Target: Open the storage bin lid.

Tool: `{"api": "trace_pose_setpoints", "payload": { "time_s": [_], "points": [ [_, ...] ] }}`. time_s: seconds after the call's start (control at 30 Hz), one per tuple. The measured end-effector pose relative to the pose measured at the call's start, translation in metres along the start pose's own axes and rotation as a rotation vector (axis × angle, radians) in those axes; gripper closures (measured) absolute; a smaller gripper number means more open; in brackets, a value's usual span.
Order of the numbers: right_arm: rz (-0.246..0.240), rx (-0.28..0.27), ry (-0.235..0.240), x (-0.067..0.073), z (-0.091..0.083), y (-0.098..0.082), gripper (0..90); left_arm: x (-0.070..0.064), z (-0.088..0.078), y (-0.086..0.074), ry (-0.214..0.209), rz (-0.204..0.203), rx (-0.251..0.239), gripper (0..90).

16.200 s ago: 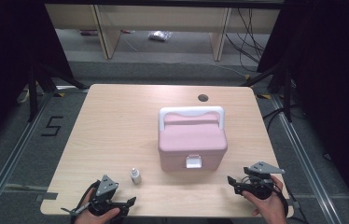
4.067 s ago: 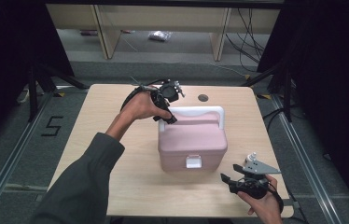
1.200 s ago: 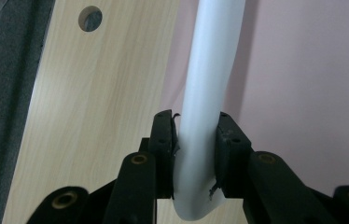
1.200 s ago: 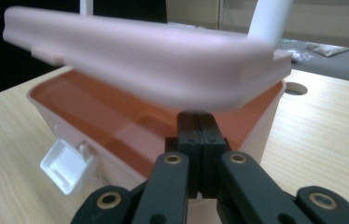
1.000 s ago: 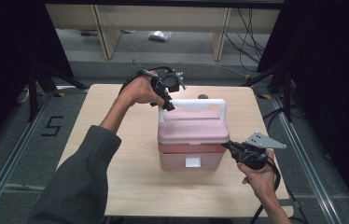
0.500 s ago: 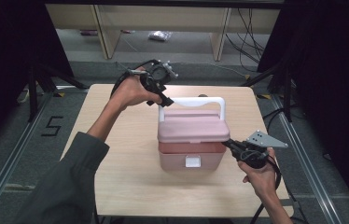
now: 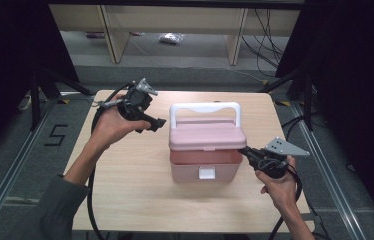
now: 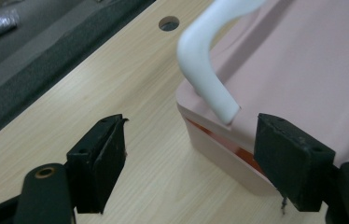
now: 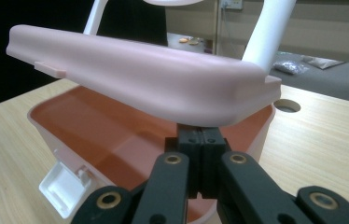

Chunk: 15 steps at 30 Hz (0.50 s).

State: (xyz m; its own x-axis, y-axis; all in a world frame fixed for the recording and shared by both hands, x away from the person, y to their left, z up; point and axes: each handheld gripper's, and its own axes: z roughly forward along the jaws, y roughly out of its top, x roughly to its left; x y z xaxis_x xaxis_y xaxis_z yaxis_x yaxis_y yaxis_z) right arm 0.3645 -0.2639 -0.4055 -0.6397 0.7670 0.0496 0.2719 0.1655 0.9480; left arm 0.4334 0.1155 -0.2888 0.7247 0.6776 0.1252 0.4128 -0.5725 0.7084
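Note:
A pink box point(image 7: 204, 169) with a white handle point(image 7: 204, 106) stands mid-table, its lid point(image 7: 207, 135) lifted a little at the front. My right gripper point(image 7: 243, 150) is shut, and its tips sit under the lid's right edge. In the right gripper view the lid point(image 9: 140, 70) rests above my closed right gripper point(image 9: 203, 134), with the reddish inside of the box point(image 9: 116, 126) and the white latch point(image 9: 65, 186) below. My left gripper point(image 7: 156, 124) hovers left of the box; its jaws have just been opening and hold nothing. In the left gripper view the open left gripper point(image 8: 191, 121) frames the handle's end point(image 8: 210, 79).
The wooden table point(image 7: 125, 175) has a round hole point(image 8: 169, 22) near its far edge, behind the box. Cables trail from both grippers over the near edge. Shelving and a dark floor lie beyond the table.
My left gripper has let go of the handle's left corner, opened, and moved left away from the box. The right gripper has stayed under the raised lid.

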Motion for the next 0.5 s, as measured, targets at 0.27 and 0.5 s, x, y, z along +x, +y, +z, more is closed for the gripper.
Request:
{"api": "trace_pose_setpoints", "payload": {
  "time_s": [0.27,0.5],
  "points": [
    [0.003,-0.012,0.002,0.000,-0.001,0.006,90.0,-0.017,0.000,-0.035,-0.018,0.008,-0.003,22.6],
    [0.025,-0.010,0.008,0.000,-0.002,0.009,90.0,-0.025,0.011,-0.067,-0.061,-0.048,-0.055,20.5]
  ]
}}
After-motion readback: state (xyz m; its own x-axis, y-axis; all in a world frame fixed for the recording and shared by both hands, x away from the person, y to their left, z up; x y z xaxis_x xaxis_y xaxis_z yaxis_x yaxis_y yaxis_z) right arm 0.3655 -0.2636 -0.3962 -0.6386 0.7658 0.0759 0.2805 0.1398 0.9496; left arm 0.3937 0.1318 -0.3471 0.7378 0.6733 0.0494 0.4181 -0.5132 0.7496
